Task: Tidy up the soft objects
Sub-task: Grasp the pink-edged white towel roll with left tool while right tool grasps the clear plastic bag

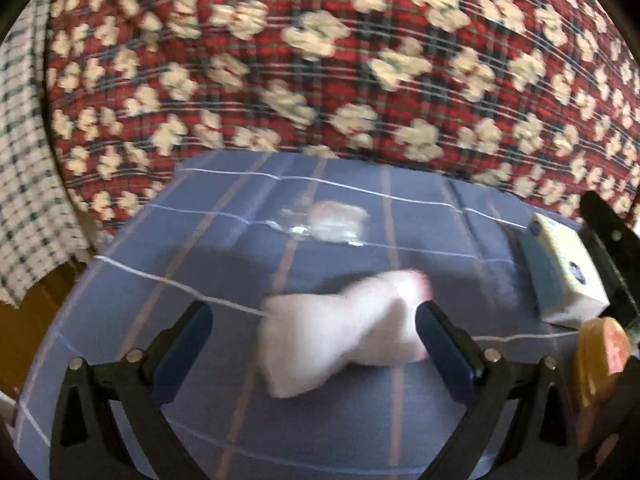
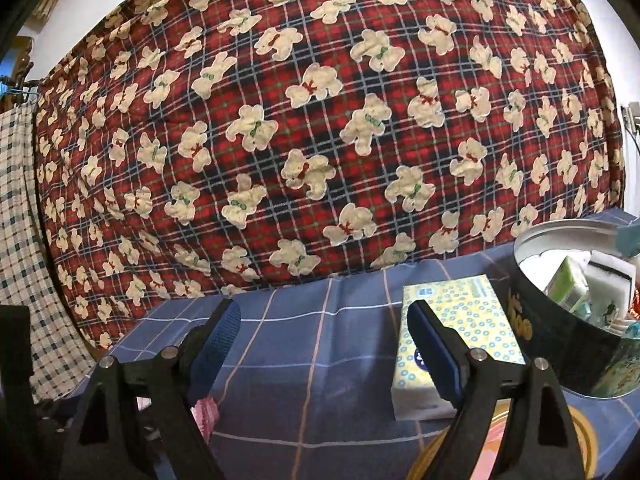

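Observation:
A pale pink soft cloth (image 1: 344, 328) lies blurred on the blue checked tablecloth (image 1: 168, 360), between the open fingers of my left gripper (image 1: 314, 330) and touching the right finger. A clear plastic packet (image 1: 324, 222) lies farther back. My right gripper (image 2: 324, 338) is open and empty above the cloth-covered table; a tissue pack (image 2: 456, 336) lies just behind its right finger, also in the left wrist view (image 1: 564, 272). A round metal tin (image 2: 576, 312) at the right holds several soft items. A bit of pink cloth (image 2: 206, 410) shows under the right gripper's left finger.
A red plaid quilt with bear prints (image 2: 320, 120) hangs behind the table. A white checked cloth (image 2: 20, 240) hangs at the left. A round yellow and pink lid (image 2: 520, 452) lies at the front right, also in the left wrist view (image 1: 600, 356).

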`<action>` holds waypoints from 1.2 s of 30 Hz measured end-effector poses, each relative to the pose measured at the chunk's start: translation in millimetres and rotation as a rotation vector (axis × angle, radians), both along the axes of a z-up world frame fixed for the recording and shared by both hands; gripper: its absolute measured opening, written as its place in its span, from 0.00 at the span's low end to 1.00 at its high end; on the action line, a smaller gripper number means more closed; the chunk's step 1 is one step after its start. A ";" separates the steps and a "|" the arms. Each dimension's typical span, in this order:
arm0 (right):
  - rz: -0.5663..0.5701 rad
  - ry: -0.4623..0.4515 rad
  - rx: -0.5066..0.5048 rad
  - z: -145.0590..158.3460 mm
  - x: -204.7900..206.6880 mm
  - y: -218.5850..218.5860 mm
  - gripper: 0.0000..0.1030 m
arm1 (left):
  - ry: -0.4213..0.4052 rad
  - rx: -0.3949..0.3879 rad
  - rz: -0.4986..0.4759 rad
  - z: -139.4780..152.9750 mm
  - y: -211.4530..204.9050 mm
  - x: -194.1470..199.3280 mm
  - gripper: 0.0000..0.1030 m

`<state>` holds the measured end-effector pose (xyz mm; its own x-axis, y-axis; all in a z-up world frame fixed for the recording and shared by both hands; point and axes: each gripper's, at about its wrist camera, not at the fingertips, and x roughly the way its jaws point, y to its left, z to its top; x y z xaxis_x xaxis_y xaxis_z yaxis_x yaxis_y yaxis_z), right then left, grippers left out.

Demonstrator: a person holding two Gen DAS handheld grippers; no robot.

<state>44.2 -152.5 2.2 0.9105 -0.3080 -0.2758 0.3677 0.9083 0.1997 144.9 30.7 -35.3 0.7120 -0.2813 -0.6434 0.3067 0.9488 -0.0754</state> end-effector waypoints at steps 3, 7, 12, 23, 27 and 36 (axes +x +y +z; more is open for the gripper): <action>0.002 -0.003 0.012 -0.7 -3.2 -1.8 0.85 | 0.001 0.019 -0.063 1.7 -21.8 -1.8 1.00; 0.006 0.005 0.033 -1.6 -3.8 -4.9 0.85 | -0.012 0.178 -0.045 -5.6 -51.8 7.0 0.99; 0.041 0.030 0.040 -2.7 1.3 -3.6 0.85 | 0.070 0.188 -0.010 -16.7 -46.6 20.2 0.67; 0.089 0.111 0.012 -5.9 18.0 7.3 0.85 | -0.003 0.026 0.019 -1.1 -21.2 9.7 0.48; 0.139 0.177 0.019 -10.6 48.7 20.6 0.85 | -0.058 -0.030 0.131 10.9 0.0 9.6 0.48; 0.302 0.396 0.069 -34.5 146.6 52.0 0.82 | -0.070 -0.025 0.281 10.0 28.2 18.9 0.48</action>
<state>190.9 -100.5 -32.3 0.7777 -0.0160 -0.6284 0.1503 0.9754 0.1612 163.8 58.9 -25.3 0.8069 -0.0818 -0.5851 0.0372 0.9954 -0.0879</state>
